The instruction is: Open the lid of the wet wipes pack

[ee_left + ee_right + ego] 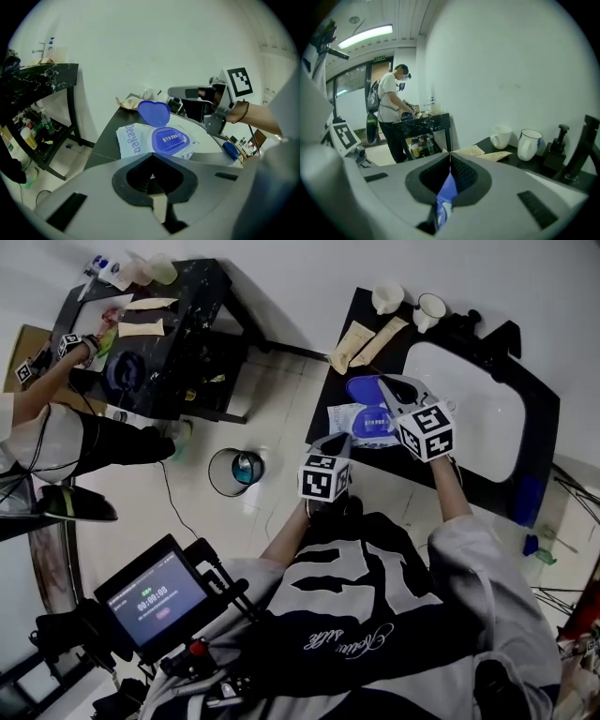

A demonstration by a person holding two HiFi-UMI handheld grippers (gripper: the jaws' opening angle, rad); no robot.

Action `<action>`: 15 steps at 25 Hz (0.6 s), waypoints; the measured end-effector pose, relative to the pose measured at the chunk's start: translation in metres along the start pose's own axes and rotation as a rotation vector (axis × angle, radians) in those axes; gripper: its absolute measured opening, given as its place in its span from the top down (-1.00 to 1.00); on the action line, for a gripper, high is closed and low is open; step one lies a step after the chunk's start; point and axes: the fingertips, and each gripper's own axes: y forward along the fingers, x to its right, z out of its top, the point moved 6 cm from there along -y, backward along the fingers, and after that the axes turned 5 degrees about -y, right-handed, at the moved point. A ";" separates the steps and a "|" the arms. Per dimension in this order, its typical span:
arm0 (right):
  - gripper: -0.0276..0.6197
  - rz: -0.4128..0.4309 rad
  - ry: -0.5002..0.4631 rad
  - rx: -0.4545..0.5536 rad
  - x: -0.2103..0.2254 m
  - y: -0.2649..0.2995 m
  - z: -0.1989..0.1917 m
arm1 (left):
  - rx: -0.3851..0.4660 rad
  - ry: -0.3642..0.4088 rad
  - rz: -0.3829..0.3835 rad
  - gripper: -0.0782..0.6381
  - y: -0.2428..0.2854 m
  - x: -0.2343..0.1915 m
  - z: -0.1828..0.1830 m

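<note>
The wet wipes pack (354, 420) lies flat on the dark counter (349, 334), white-blue with a blue flip lid. Its lid (153, 112) stands open, hinged up at the far side, and the blue opening frame (169, 139) shows beneath it. My right gripper (386, 385) is shut on the raised lid, whose blue edge (447, 190) shows between its jaws. My left gripper (339, 440) is shut at the pack's near edge (140, 151), with nothing seen between its jaws. Whether its tips touch the pack is hidden.
Two white cups (387, 296) (431, 307) and flat paper packets (361, 338) sit at the counter's far end. A white sink basin (469, 409) with a black faucet (586, 145) lies to the right. A bin (234, 472) stands on the floor, and another person (391, 112) works at a second table (178, 324).
</note>
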 end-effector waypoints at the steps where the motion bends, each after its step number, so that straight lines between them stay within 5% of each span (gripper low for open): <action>1: 0.91 -0.013 0.034 0.019 -0.003 -0.008 0.001 | 0.000 -0.002 0.001 0.79 -0.003 0.001 0.000; 7: 0.91 -0.064 0.213 0.104 -0.026 -0.052 -0.002 | 0.030 0.031 -0.006 0.79 -0.021 0.015 0.000; 15: 0.91 -0.082 0.337 0.148 -0.062 -0.097 -0.015 | 0.187 0.056 -0.034 0.79 -0.062 0.049 0.025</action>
